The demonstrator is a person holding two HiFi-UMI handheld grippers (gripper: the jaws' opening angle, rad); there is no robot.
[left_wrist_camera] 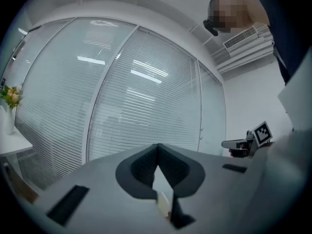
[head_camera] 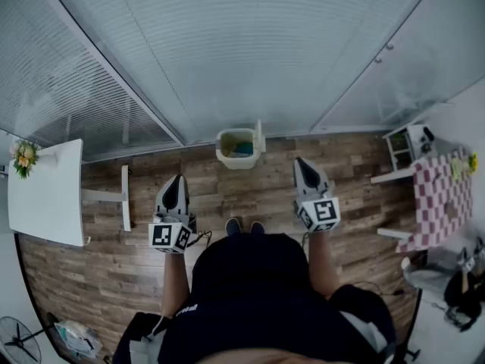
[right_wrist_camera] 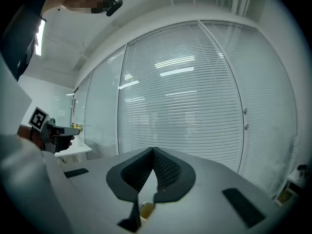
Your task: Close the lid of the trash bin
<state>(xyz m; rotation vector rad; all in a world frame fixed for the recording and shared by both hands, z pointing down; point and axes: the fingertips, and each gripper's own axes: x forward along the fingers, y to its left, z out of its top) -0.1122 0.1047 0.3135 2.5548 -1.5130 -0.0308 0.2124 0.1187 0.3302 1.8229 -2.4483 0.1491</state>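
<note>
While the person stood on the wood floor [head_camera: 106,268] with both grippers held out about level, the trash bin [head_camera: 237,149] sat ahead of them at the foot of the wall of blinds [head_camera: 227,51]. It lay beyond both sets of tips and roughly midway between the two grippers, well apart from each. Its lid [head_camera: 260,136] stood upright on the side nearer the right gripper [head_camera: 301,164], so the bin was open, with something yellowish and blue-green showing inside. The left gripper [head_camera: 179,180] had its jaws pressed together with nothing between them, and the right gripper's jaws were likewise together and empty. Neither touched the bin or the lid. A white table [head_camera: 45,196] with flowers [head_camera: 25,156] stood out beyond the left gripper, and a checked tablecloth [head_camera: 439,199] lay out beyond the right one.
</note>
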